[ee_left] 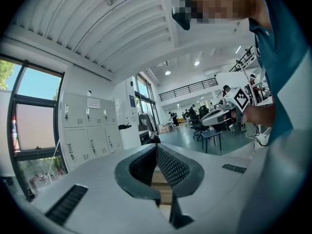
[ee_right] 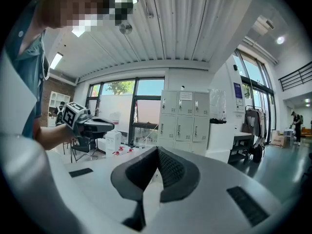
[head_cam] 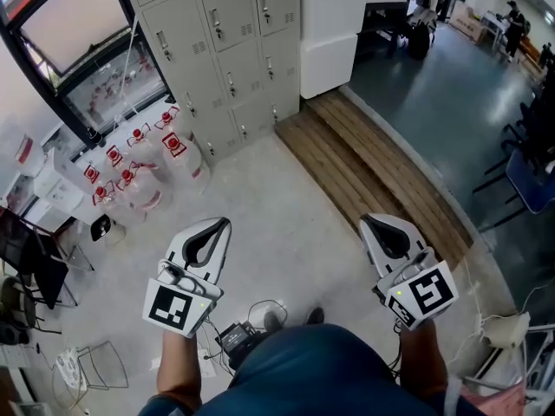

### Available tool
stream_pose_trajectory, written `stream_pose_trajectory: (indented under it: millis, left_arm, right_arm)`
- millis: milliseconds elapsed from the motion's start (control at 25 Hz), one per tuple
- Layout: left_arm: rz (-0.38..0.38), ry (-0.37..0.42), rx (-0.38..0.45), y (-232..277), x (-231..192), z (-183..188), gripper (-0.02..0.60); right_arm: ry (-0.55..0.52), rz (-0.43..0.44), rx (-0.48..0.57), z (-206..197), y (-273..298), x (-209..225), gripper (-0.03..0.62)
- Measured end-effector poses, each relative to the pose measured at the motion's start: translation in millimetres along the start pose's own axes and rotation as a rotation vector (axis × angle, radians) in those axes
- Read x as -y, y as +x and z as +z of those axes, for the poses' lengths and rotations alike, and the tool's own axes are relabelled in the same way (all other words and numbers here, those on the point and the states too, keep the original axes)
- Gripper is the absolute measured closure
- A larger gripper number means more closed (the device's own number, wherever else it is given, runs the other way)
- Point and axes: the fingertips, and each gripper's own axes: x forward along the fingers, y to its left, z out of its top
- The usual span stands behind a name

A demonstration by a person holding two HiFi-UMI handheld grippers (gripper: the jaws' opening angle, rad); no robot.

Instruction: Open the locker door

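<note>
Pretty much the start line here. Past the water jugs [head_cam: 139,167] on the left stand the lockers [head_cam: 227,33], up ahead and well away across the floor, and every door on them looks closed. So my read is the step in hand is just the walk-up. Nothing's been reached for yet.

The next move calls for closing that gap, picking a door, and getting one set of jaws open so they can catch the small handle. Can't tell which door is meant from here.

Left hand-held gripper [head_cam: 218,226]: jaws pressed together at the tips with nothing between them. It's held low in front of the body, nose pointing forward toward the lockers.

Right hand-held gripper [head_cam: 371,222]: same deal, fully closed and empty. It's about level with the left one and well apart from it, aimed more toward the wooden step [head_cam: 364,167].

Both forearms come straight out from the torso, with neither one extended.
</note>
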Motion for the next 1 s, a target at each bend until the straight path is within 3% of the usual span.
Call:
stream_pose_trajectory:
  millis: [520, 1000]
  left_arm:
    - [0.027, 0.046, -0.014, 53.9, 63.3, 28.0, 0.565]
    - [-0.009, 0.060, -0.013, 99.2, 78.5, 29.3, 0.565]
  right_arm:
    - [0.070, 0.079, 0.046, -21.1, -35.7, 68.4, 0.557]
    - [0.095, 0.027, 0.053, -38.0, -43.9, 113.3, 0.557]
